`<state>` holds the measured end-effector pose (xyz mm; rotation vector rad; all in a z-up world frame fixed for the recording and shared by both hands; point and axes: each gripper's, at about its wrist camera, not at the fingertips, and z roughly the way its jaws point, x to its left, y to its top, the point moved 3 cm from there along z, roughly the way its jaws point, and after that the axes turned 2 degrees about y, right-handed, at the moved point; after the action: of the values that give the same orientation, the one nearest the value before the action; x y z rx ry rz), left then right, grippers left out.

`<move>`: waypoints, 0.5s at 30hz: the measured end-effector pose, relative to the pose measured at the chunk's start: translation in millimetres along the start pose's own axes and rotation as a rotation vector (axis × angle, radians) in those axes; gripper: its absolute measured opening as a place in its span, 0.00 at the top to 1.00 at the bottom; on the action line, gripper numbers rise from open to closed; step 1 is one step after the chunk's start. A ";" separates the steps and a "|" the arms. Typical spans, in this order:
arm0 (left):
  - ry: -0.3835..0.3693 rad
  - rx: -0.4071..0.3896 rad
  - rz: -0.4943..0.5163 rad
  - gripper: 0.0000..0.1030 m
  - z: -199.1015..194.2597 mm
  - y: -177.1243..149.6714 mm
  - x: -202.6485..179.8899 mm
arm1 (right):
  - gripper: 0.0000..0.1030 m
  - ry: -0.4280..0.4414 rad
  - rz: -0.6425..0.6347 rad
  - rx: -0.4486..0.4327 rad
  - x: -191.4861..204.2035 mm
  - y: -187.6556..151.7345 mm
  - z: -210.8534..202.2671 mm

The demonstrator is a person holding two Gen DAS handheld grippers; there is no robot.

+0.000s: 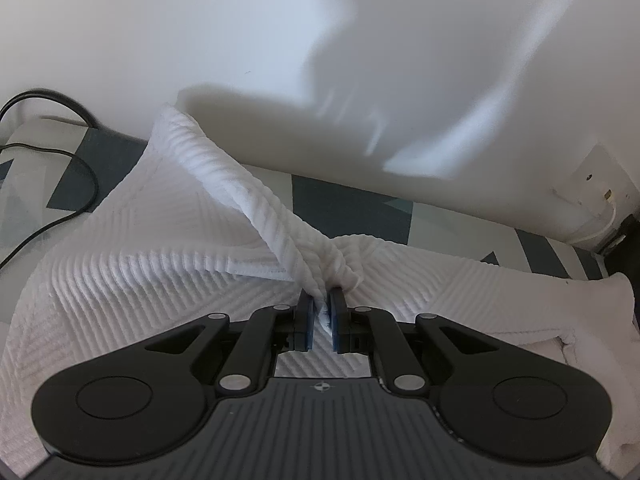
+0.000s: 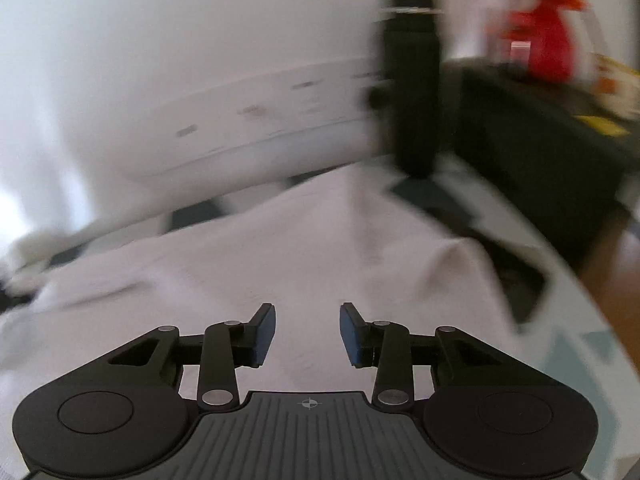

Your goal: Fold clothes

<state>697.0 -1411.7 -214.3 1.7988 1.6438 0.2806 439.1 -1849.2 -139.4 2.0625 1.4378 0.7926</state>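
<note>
A white ribbed garment lies spread over a patterned grey and white surface. My left gripper is shut on a bunched fold of that garment, pulling a ridge of cloth up toward the fingers. In the right wrist view the same white garment spreads below, blurred by motion. My right gripper hovers over it, open, with nothing between its blue pads.
A black cable loops over the surface at the left. A white wall runs behind. In the right wrist view a tall black bottle stands at the back, with a dark cabinet and a red object to its right.
</note>
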 end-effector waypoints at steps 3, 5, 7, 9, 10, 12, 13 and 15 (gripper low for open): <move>-0.004 -0.003 -0.004 0.91 0.3 -0.2 1.2 | 0.67 0.039 -0.163 0.048 40.5 -25.1 10.2; -0.007 -0.007 -0.009 0.90 1.6 -0.5 2.1 | 0.67 0.056 -0.232 0.075 61.0 -39.4 17.9; -0.007 -0.009 -0.015 0.90 1.7 -0.8 2.8 | 0.65 0.083 -0.270 0.079 77.7 -48.7 21.3; -0.002 -0.007 -0.011 0.90 0.2 -0.7 2.3 | 0.60 0.092 -0.285 0.070 89.6 -53.8 24.9; 0.001 -0.006 -0.008 0.90 -0.3 -0.6 2.1 | 0.56 0.099 -0.287 0.071 94.2 -57.0 25.6; 0.004 -0.002 0.000 0.90 -0.6 0.1 1.5 | 0.55 0.092 -0.301 0.073 99.3 -61.1 29.7; 0.006 0.000 0.005 0.90 -0.6 0.5 1.3 | 0.57 0.074 -0.315 0.077 101.5 -63.5 32.3; 0.007 0.003 0.014 0.90 -0.5 1.2 0.9 | 0.74 0.045 -0.318 0.082 101.2 -65.5 37.0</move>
<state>697.8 -1410.6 -213.4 1.8142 1.6374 0.2914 449.9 -1735.4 -192.5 1.8173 1.7918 0.6612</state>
